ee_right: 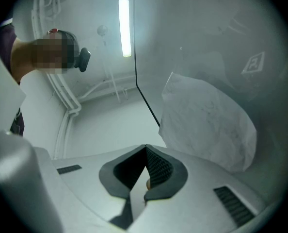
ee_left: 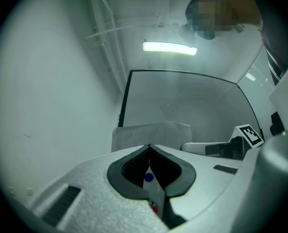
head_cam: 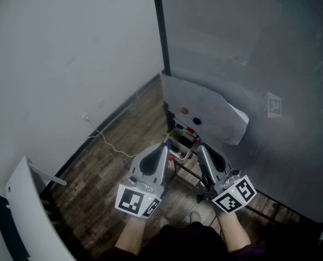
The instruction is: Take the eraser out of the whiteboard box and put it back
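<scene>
Eraser: it cannot be told apart from the small red and dark pieces crowded in the whiteboard box (head_cam: 181, 141). The box is a small open-topped holder with thin pale edges, at the lower corner of the board, between the two grippers' tips.

The left gripper (head_cam: 165, 145) points at the box's near left side. Its dark ribbed pads meet at the tip, so the jaws are closed on nothing. The right gripper (head_cam: 200, 147) lies just beside the box on the other side, its ribbed pads likewise pressed together and empty. Both have pale grey, grainy shells, and each carries a cube (head_cam: 135, 201) with black-and-white square markers.

Just above the box, a sheet of white paper (head_cam: 210, 113) with a curled right corner is pinned to the board by a round orange magnet (head_cam: 184, 111) and a round blue magnet (head_cam: 197, 122). The whiteboard (head_cam: 248, 53) itself is smooth, grey and slightly glossy, with a thin black frame and a small square marker tag (head_cam: 274, 105).

Below, thin black stand rails (head_cam: 190, 172) cross a floor (head_cam: 123, 140) of dark wood-grain planks. A thin white cable (head_cam: 104, 140) loops over the planks near the plain matte wall (head_cam: 69, 53).
</scene>
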Demonstrator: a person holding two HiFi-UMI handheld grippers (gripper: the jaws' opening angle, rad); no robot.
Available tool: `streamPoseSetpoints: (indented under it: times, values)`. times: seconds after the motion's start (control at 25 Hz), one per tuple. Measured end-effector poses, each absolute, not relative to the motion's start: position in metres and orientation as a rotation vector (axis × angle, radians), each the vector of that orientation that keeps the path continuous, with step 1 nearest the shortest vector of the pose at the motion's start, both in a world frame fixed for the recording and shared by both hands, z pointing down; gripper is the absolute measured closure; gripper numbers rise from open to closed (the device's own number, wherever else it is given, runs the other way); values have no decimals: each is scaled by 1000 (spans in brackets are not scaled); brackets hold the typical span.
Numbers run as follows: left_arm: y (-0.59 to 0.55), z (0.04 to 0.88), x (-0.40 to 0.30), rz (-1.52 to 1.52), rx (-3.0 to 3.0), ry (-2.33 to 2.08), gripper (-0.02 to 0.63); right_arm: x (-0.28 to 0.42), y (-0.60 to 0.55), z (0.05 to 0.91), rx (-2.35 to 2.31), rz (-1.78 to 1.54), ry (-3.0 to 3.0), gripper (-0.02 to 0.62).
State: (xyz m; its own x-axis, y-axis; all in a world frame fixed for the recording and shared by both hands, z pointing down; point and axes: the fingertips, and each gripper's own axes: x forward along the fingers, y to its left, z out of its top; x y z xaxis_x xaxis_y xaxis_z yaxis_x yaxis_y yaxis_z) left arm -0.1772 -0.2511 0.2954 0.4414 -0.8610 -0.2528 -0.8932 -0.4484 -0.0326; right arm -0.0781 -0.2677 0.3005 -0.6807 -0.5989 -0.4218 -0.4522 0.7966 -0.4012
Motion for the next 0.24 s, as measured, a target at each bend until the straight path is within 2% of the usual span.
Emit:
streamPoseSetpoints:
  times: [0.24]
  values:
    - [-255,296,-178,300,-2537,1551,601,-79,-272,301,-783,-360,2435,592]
